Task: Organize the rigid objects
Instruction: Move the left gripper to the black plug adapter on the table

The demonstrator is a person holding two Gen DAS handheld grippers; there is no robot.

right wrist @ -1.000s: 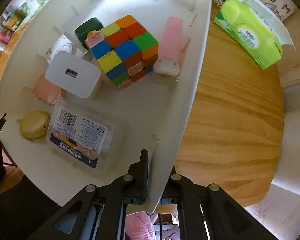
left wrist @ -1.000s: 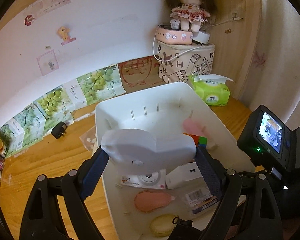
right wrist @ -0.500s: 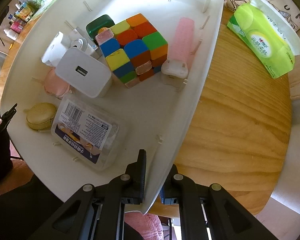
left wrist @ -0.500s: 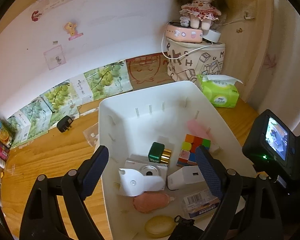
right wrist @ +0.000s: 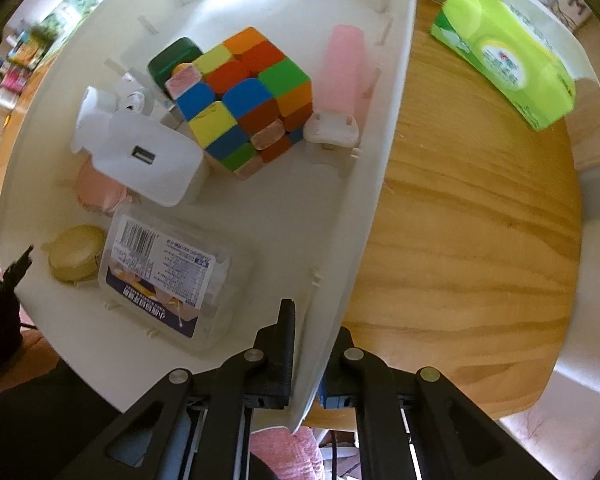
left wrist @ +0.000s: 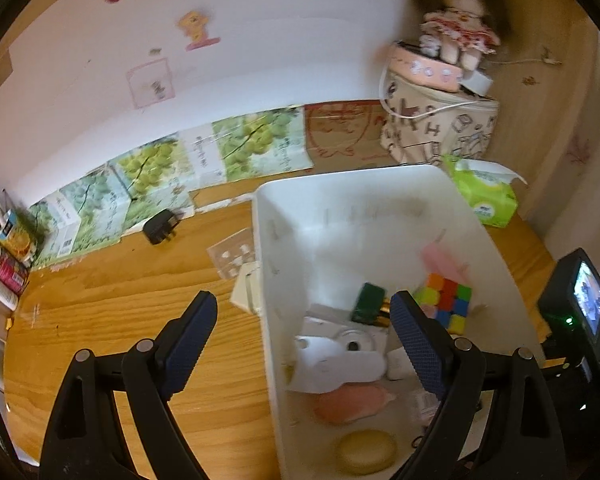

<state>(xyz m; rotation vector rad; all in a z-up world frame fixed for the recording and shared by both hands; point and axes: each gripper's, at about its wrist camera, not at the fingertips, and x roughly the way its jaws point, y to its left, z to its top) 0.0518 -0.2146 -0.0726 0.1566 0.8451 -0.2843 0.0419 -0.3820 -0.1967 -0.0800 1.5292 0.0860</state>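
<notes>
The white holder I carried a second ago has dropped into the white bin (left wrist: 452,200); my left gripper (left wrist: 304,332) now gapes empty and has swung left toward the bare desk (left wrist: 120,280), so that item is stowed. It lies flat low in the frame across the camera (left wrist: 352,340), long axis left to right. My right gripper (right wrist: 306,352) stays pinched on the bin's rim.

L tool (left wrist: 302,336) angled down, jaws wide apart, nothing between. R tool (right wrist: 306,354) points straight down, jaws pinched tight on a thin wall.
</notes>
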